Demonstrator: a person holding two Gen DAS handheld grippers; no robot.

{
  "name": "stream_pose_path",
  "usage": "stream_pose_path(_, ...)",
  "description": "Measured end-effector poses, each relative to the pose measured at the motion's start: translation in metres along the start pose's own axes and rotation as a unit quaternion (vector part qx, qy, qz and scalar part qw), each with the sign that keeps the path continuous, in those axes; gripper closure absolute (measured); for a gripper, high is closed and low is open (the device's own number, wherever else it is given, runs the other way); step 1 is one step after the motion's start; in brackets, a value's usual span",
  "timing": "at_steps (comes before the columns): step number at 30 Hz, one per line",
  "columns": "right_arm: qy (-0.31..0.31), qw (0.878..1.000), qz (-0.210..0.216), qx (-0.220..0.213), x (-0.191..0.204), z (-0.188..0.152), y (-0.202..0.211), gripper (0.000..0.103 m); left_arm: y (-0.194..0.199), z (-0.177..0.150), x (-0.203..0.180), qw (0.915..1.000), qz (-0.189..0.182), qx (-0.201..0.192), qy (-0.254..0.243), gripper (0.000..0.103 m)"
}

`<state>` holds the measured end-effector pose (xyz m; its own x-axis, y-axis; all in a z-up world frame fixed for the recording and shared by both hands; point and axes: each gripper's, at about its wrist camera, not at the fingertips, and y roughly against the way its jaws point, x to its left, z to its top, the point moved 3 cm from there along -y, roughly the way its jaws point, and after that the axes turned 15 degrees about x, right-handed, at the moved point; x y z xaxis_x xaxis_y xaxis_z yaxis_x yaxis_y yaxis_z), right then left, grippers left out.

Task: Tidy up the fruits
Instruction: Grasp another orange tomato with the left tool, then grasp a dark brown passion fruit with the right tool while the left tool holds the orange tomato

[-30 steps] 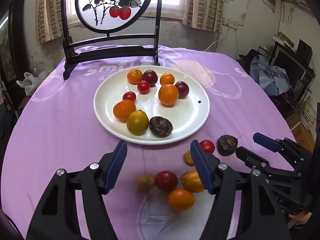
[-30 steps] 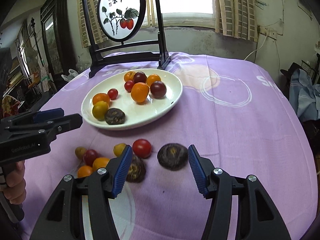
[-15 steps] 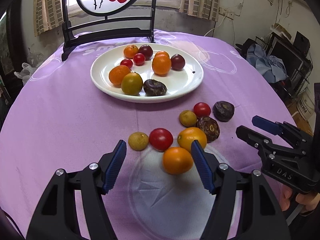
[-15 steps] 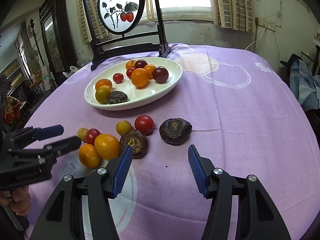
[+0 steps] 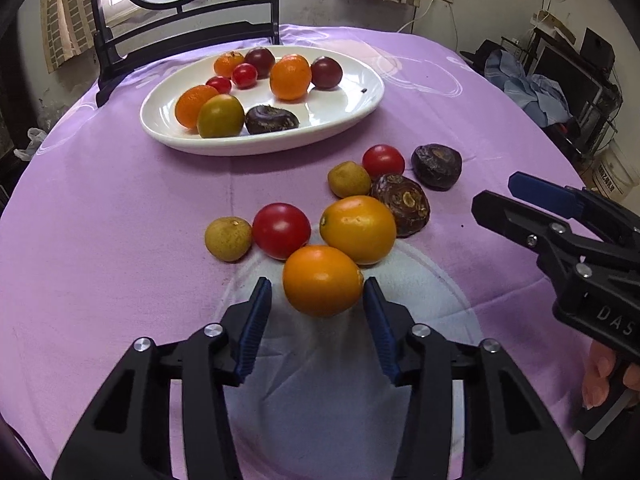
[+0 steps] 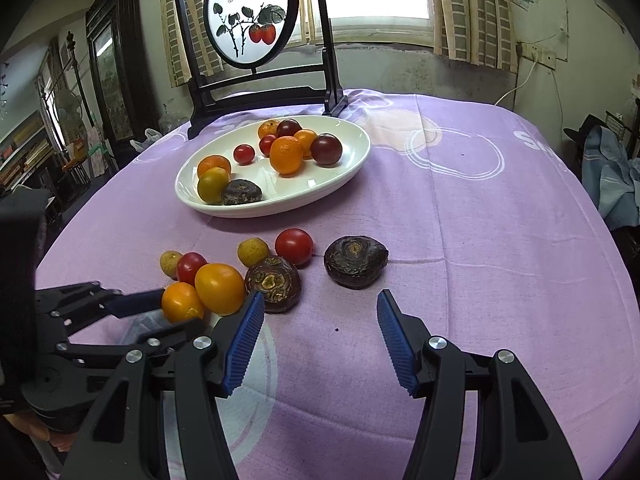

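The left tongs [image 5: 317,294] are closing around an orange fruit [image 5: 322,280] on the purple-clothed table [image 5: 100,208]; the right-hand pad looks about to touch its skin, while a gap shows at the other pad. The right tongs [image 6: 320,310] hover open and empty just short of a dark, wrinkled fruit [image 6: 355,256]. On the white plate [image 5: 352,108] farther back, about ten small fruits already sit: oranges, red tomatoes and dark ones. Eight remain loose on the cloth between plate and tongs, among them a second orange fruit [image 5: 358,229], a red tomato [image 5: 281,231] and a yellow-green one [image 5: 228,238]. By that count the sorting looks a little over half done, with the nearest orange fruit apparently next for the plate
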<state>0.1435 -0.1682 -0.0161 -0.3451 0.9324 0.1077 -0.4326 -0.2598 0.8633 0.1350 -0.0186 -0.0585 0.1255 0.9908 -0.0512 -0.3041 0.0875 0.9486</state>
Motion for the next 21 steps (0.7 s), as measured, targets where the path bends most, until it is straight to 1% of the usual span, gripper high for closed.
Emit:
stream_pose_path(1,0.0,1.0,0.001,0.0,0.0,0.0,0.0,0.043,-0.003,0.001,-0.001,1.0,0.0,0.004,0.0,0.056)
stream_pose_path(3,0.0,1.0,0.001,0.0,0.0,0.0,0.0,0.043,-0.003,0.001,-0.002,0.9999,0.01,-0.003,-0.003,0.061)
stream_pose_path(4,0.0,1.0,0.001,0.0,0.0,0.0,-0.001,0.043,-0.003,0.002,-0.002,0.9999,0.008,-0.005,-0.004,0.063)
stream_pose_path(9,0.005,1.0,-0.001,0.01,0.002,-0.003,-0.005,0.043,0.003,-0.002,0.002,0.9997,0.012,-0.017,-0.009,0.064)
stream_pose_path(12,0.01,1.0,0.0,0.019,0.004,-0.004,-0.009,0.043,0.011,-0.004,0.007,0.9996,0.006,-0.027,-0.008,0.064)
stream_pose_path(18,0.03,0.998,-0.004,0.05,0.015,-0.008,-0.025,0.043,0.024,-0.006,0.02,0.9991,-0.016,-0.039,0.004,0.064)
stream_pose_path(21,0.05,0.996,-0.024,0.065,0.024,-0.009,-0.035,0.043,0.028,-0.006,0.025,0.9988,-0.023,-0.043,0.01,0.064)
